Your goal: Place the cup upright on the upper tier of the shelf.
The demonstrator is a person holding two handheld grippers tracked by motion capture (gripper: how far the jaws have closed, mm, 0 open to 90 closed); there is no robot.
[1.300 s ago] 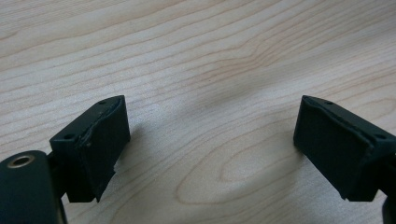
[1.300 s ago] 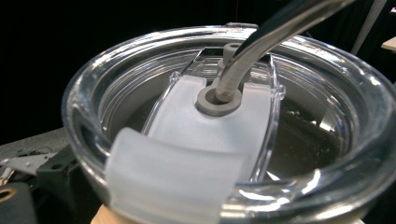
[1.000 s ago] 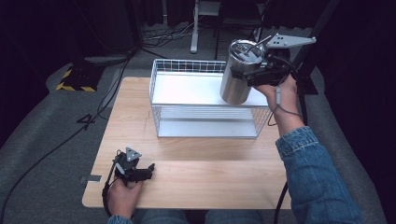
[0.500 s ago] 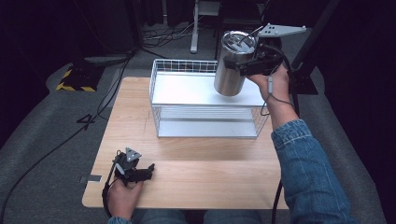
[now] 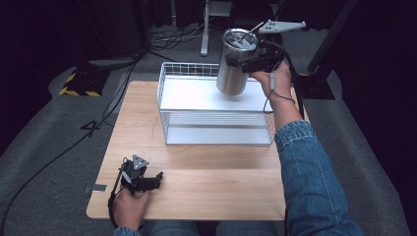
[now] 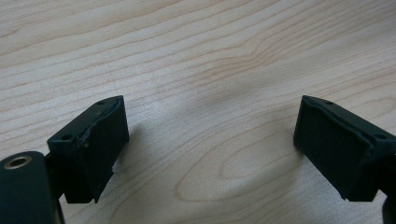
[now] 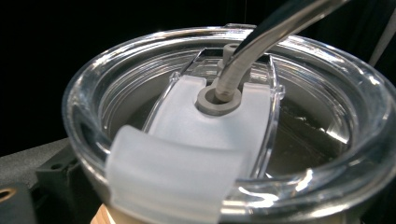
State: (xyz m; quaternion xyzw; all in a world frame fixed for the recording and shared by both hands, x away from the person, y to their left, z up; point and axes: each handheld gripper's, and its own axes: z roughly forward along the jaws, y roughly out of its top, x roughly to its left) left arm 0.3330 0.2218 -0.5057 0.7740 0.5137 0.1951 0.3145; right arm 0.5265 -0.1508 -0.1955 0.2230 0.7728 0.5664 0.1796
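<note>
One steel tumbler (image 5: pixel 235 66) up in the right gripper (image 5: pixel 252 59), clamped just under the clear lid (image 7: pixel 224 116). Carried further over the wire basket (image 5: pixel 167 105) than half a second ago: then at the basket's far right corner, now above the white tray floor, higher and tilted. Reads as mid-transfer, lowering into the basket likely next, not yet begun. Metal straw (image 7: pixel 261 42) through the lid's grommet, leaning away from the jaws. Left gripper (image 5: pixel 147 181) unchanged, parked on the wooden table (image 6: pixel 210 56), jaws wide apart, holding nothing.

Hard to read: right jaws mostly buried behind the lid in the right gripper view, contact on the tumbler wall unseen. Tumbler contents unclear through the lid. Straw tip cut off at frame top. Clearance between tumbler base and basket rim not judgeable from above.
</note>
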